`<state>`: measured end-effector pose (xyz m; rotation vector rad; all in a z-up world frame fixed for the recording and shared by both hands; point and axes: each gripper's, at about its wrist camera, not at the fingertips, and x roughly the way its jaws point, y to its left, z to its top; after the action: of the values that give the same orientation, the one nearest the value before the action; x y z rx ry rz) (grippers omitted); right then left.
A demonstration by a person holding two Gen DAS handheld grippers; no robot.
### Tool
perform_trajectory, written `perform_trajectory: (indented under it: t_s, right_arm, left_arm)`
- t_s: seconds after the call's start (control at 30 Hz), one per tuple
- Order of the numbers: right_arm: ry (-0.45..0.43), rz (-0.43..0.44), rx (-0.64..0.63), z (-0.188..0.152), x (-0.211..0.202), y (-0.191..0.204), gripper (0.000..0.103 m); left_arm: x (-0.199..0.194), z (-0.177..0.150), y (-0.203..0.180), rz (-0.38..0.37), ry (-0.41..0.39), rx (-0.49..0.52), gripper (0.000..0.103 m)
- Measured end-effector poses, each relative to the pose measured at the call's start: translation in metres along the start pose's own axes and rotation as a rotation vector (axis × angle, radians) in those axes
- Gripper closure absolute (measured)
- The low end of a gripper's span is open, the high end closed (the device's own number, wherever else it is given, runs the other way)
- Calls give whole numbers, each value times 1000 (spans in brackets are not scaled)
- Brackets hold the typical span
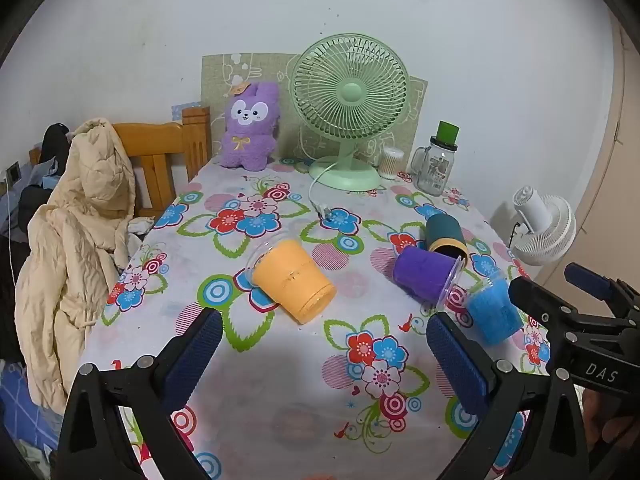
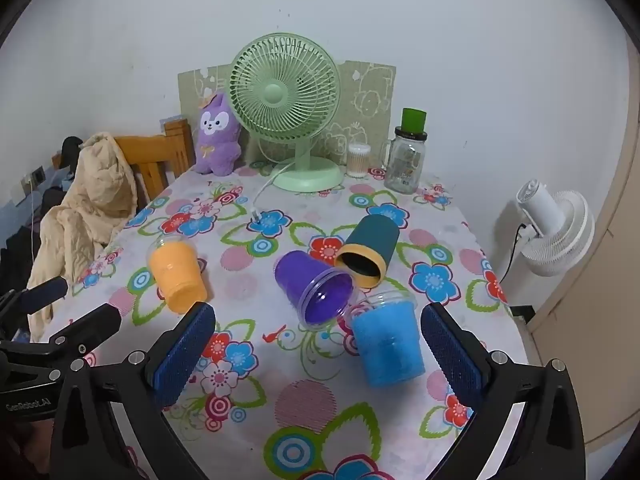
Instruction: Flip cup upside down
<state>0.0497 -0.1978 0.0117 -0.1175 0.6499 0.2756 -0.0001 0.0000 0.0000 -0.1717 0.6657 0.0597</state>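
Observation:
Several cups lie on their sides on the flowered tablecloth (image 1: pixel 280 380): an orange cup (image 1: pixel 294 280) (image 2: pixel 178 276), a purple cup (image 1: pixel 426 276) (image 2: pixel 316 286), a blue cup (image 1: pixel 494 310) (image 2: pixel 386 340) and a dark teal cup with a yellow rim (image 1: pixel 444 236) (image 2: pixel 368 252). My left gripper (image 1: pixel 324 344) is open and empty, just short of the orange cup. My right gripper (image 2: pixel 318 340) is open and empty; the blue cup lies between its fingers near the right finger (image 2: pixel 452 354), apart from it. Each gripper shows at the edge of the other's view.
A green desk fan (image 1: pixel 350 108) with a loose cable, a purple plush toy (image 1: pixel 250 128), a glass jar with a green lid (image 1: pixel 436 164) and a cotton swab box (image 1: pixel 391 162) stand at the far edge. A wooden chair with a beige jacket (image 1: pixel 76 248) is left. A white fan (image 1: pixel 544 228) stands right.

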Motion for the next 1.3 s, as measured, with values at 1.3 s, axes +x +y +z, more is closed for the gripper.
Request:
perform_trajectory:
  t_s: [1.3]
  right_arm:
    - [41,-1,1,-6,11,2,0]
  left_arm:
    - [11,-7,-2,-2,30,-6,0]
